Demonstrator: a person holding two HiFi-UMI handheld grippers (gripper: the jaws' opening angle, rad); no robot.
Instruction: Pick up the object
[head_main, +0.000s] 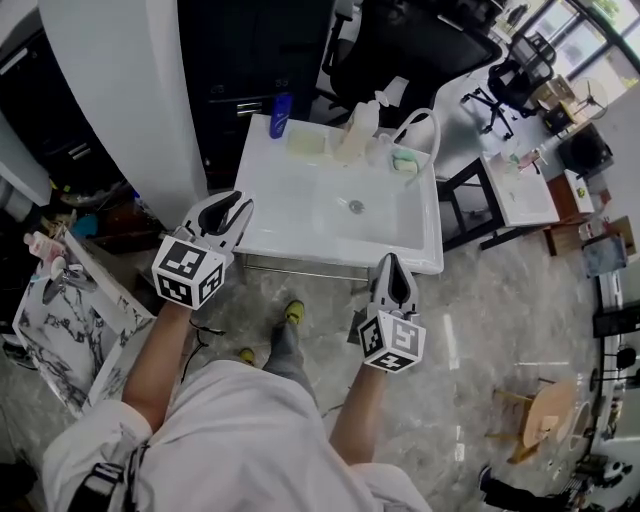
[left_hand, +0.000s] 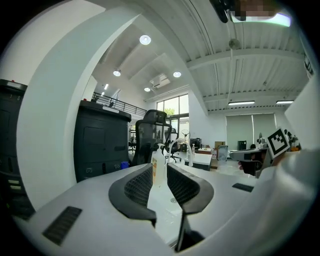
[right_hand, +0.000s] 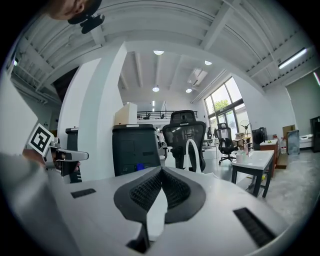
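Note:
A white sink counter (head_main: 275, 215) stands in front of me in the head view. Along its back edge are a blue bottle (head_main: 281, 115), a white pump bottle (head_main: 362, 122), a green sponge (head_main: 404, 163) and a curved white faucet (head_main: 420, 125). My left gripper (head_main: 235, 212) hovers over the counter's near left corner, open and empty. The left gripper view shows the pump bottle (left_hand: 158, 157) in the narrow gap of that gripper (left_hand: 159, 169). My right gripper (head_main: 392, 268) hangs just off the counter's front edge, shut on nothing. In its own view the right gripper (right_hand: 161, 170) points toward the faucet (right_hand: 192, 155).
A white column (head_main: 120, 90) and black cabinet (head_main: 250, 50) stand behind the sink on the left, an office chair (head_main: 400, 50) behind it. A marble-patterned board (head_main: 60, 320) leans at my left. A desk (head_main: 520, 190) and wooden stool (head_main: 545, 415) stand to the right.

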